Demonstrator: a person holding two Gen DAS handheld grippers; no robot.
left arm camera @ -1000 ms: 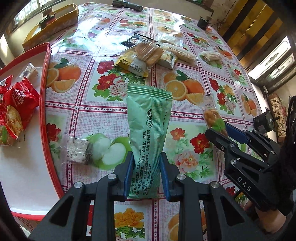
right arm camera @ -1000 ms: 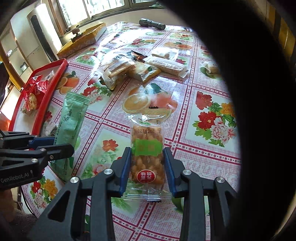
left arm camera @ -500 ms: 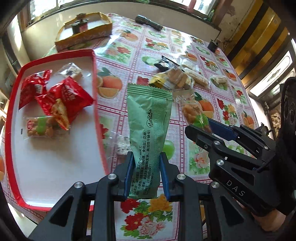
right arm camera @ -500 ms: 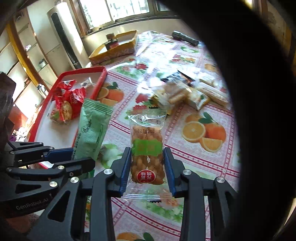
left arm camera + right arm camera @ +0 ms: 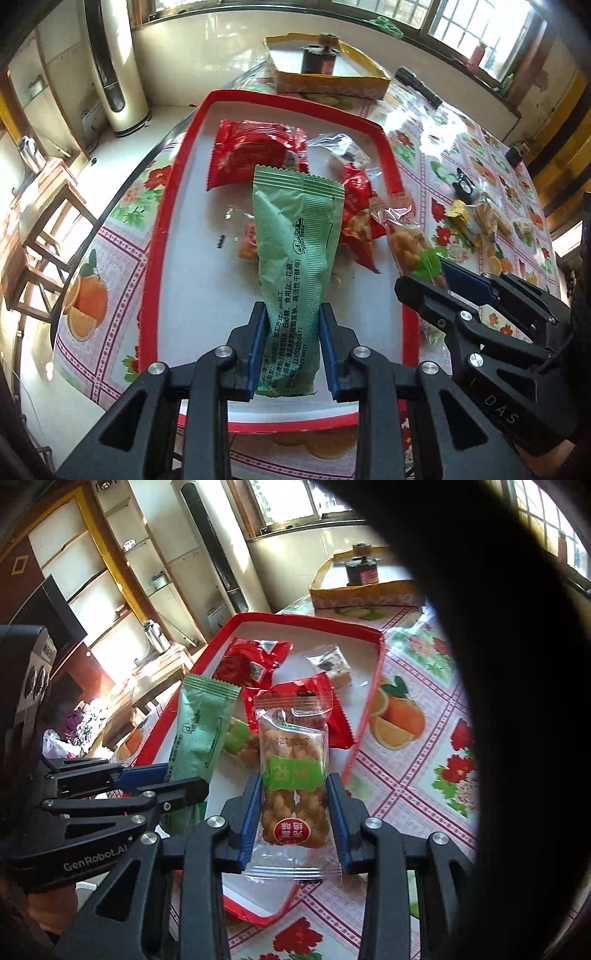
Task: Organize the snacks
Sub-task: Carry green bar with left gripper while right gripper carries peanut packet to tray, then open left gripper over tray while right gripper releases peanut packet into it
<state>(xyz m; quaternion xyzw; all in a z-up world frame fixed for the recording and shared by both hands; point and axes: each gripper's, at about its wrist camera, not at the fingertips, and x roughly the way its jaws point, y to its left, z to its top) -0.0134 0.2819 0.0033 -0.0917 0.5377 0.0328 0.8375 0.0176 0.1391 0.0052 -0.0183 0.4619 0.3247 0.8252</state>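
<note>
Both grippers, left pinching green packet, right clear twist-snack packet, moved over red tray.

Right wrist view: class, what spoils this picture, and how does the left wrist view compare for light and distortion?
Right wrist view: a dark, blurred shape blocks the right side; the clear twist-snack packet stays sharp, with glare on its wrapper. Left wrist view: unobstructed, but fisheye bends the red tray rim and table edge; sunlight glares on the tablecloth, while the green packet reads clearly.
</note>
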